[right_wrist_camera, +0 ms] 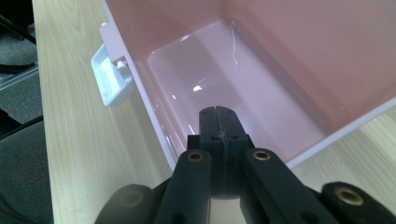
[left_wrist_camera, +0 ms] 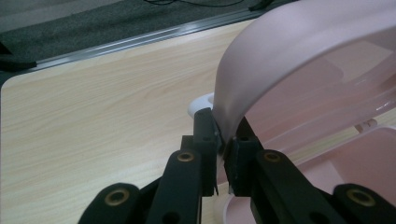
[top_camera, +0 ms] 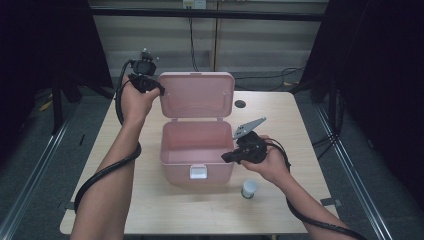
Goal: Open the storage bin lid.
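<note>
Box (top_camera: 197, 150) sits mid-table (top_camera: 280, 210), lid (top_camera: 196, 95) upright at its far side. Left gripper (left_wrist_camera: 224, 140) pinches the lid's left edge. Right gripper (right_wrist_camera: 219, 122), jaws pressed together and holding nothing, hovers over the box's right rim. Small cup (top_camera: 249, 188) stands near right.

Small white-capped jar (top_camera: 249, 188) on wooden table (top_camera: 280, 210)

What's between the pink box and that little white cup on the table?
Nothing: in the high view, bare tabletop separates the pink box from the white cup, which stands just off its front right corner, below the right gripper.
</note>
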A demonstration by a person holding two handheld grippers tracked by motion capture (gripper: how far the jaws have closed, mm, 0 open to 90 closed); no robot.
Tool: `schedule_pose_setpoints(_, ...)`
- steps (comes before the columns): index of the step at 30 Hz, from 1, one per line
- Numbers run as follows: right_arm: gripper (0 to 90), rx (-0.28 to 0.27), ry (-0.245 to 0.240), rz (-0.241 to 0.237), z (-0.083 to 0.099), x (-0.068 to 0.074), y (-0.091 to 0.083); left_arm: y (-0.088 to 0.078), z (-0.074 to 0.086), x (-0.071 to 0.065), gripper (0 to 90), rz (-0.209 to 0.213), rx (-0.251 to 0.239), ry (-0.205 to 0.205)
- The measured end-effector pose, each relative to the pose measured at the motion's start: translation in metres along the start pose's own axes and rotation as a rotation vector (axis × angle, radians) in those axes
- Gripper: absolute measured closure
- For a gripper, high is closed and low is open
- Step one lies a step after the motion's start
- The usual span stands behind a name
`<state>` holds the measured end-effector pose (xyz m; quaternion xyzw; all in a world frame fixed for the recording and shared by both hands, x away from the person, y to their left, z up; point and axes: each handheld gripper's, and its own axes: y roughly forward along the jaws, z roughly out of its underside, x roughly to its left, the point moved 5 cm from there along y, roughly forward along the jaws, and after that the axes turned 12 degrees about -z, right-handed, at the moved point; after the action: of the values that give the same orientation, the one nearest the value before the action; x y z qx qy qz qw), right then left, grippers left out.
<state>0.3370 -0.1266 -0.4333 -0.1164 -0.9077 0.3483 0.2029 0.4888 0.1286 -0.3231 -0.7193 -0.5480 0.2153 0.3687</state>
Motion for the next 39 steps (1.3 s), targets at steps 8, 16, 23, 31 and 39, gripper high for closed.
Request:
schedule_pose_setpoints(8,90.0,-0.006,0.003,-0.011,0.000,-0.001,0.002,0.008,-0.004,0.002,85.1,-0.001,0.004,-0.022)
schedule_pose_setpoints(16,90.0,0.008,-0.007,-0.010,0.000,-0.001,0.006,0.014,-0.009,0.000,85.4,-0.001,0.010,-0.024)
schedule_pose_setpoints(23,90.0,0.020,-0.012,-0.013,0.001,0.002,0.008,0.018,-0.011,-0.001,85.4,-0.014,0.013,-0.023)
schedule_pose_setpoints(31,90.0,0.015,-0.022,-0.016,0.002,0.002,0.009,0.022,-0.012,-0.002,85.4,-0.017,0.020,-0.027)
schedule_pose_setpoints(39,90.0,0.013,-0.025,-0.018,0.002,0.002,0.009,0.026,-0.013,-0.002,85.2,-0.026,0.018,-0.027)
